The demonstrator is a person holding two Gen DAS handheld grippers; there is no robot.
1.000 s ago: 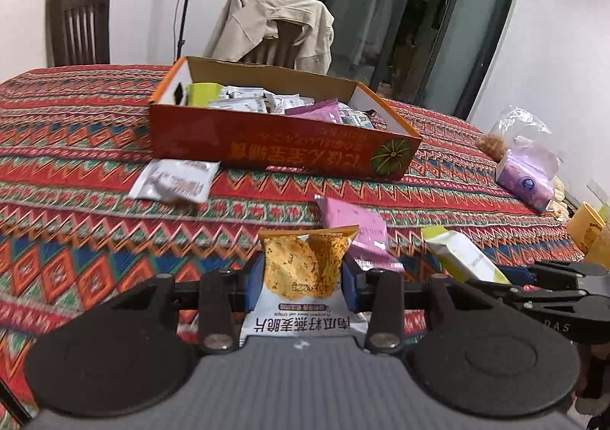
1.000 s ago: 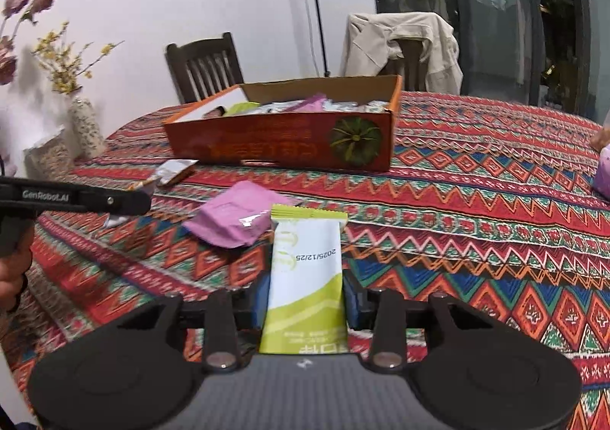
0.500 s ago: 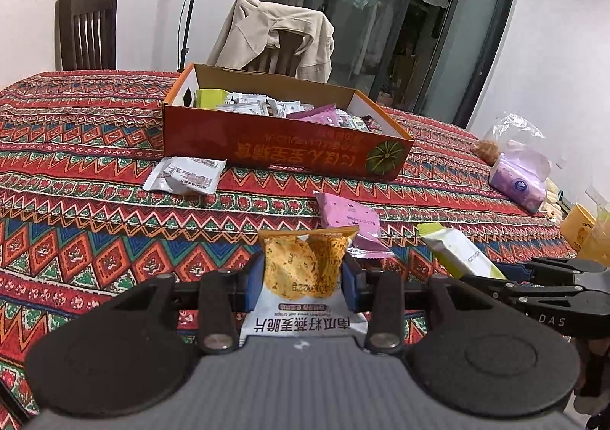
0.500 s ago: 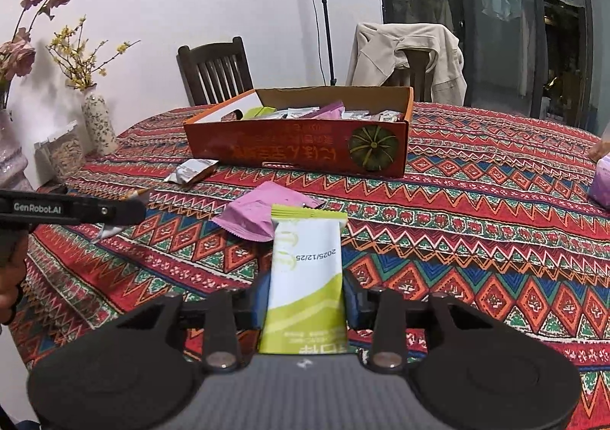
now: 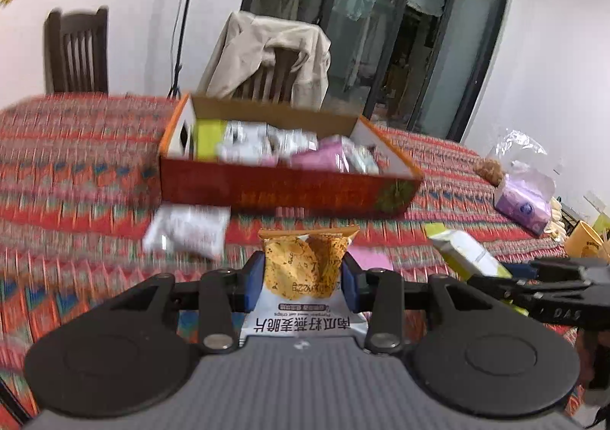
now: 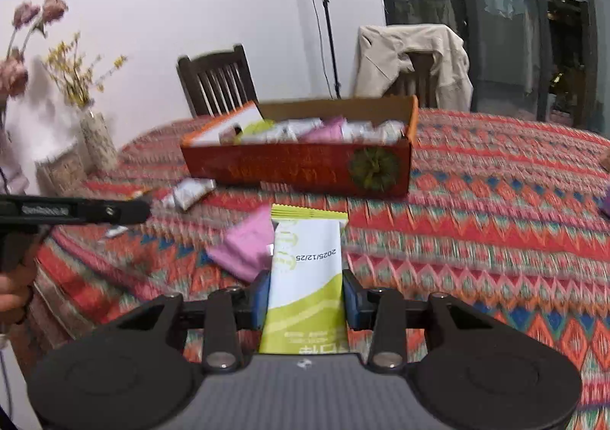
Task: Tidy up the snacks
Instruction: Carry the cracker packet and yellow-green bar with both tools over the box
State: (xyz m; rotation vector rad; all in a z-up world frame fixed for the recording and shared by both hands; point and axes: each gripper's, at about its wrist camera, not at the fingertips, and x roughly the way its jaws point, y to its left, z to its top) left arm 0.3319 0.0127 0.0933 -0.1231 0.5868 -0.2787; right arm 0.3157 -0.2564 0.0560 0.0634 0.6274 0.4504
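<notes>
While the red box (image 5: 289, 193) sits straight ahead of both grippers, the left gripper (image 5: 303, 283) clamps an orange chip packet (image 5: 305, 266) and the right gripper (image 6: 305, 294) a green-and-white sachet (image 6: 305, 270), each pointing lengthwise toward the box; neither looks clearly nearer.

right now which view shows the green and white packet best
The right wrist view: the green and white packet sits centred, clamped in the right hand-held gripper, its printed date readable. The left wrist view catches the same packet only at the right side, at an angle, partly hidden by that gripper.
</notes>
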